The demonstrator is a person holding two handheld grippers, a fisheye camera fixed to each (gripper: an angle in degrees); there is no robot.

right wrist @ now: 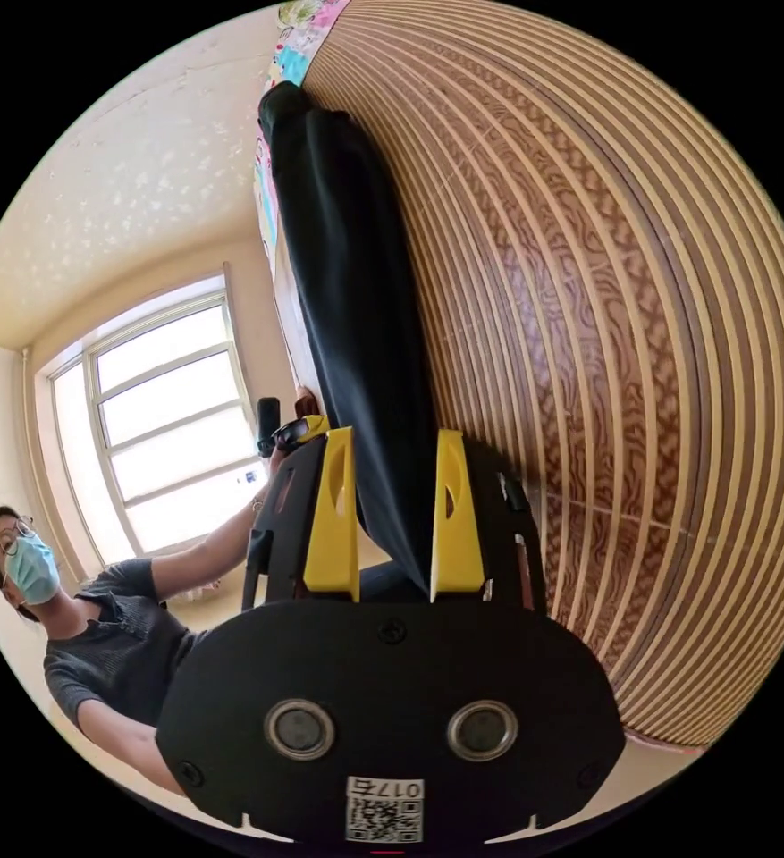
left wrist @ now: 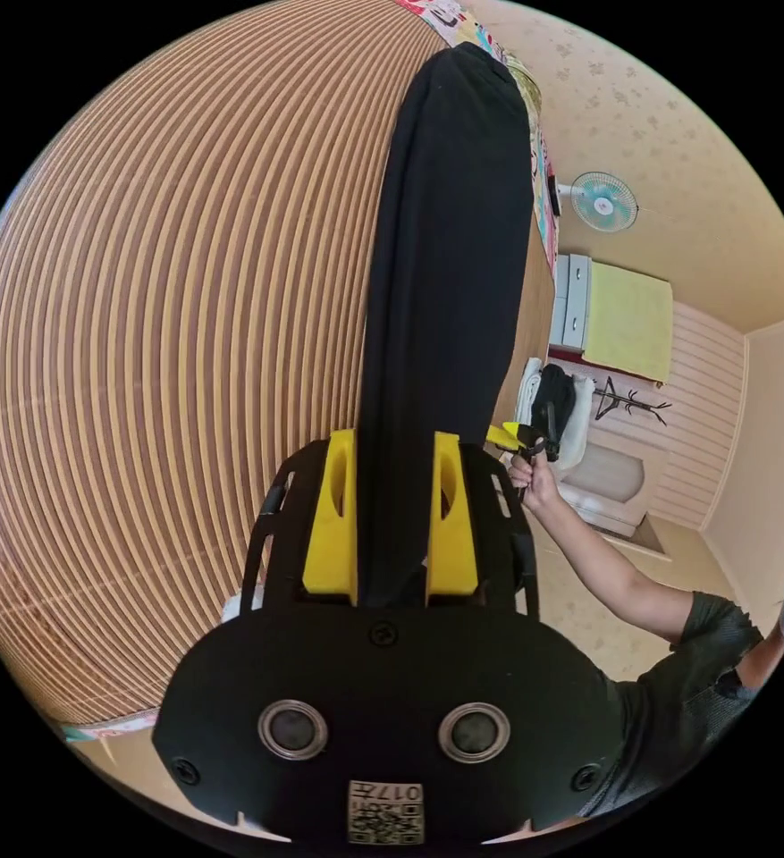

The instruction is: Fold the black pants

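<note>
From my left gripper view, the long black fabric pants (left wrist: 445,295) stretch away from my left gripper (left wrist: 393,518) across the ribbed, wood-patterned floor mat (left wrist: 168,357), one end held between its jaws and the far end reaching the mat's edge. Past the side of the mat where the pants lie, I see my right gripper (left wrist: 521,438), and behind it the round wall-mounted fan (left wrist: 603,202) hangs above the flat-fronted cabinet (left wrist: 624,322). From my right gripper view, the pants run out from my right gripper (right wrist: 393,527) over the mat, with the large paned window (right wrist: 164,420) on the pants' far side from the mat.
</note>
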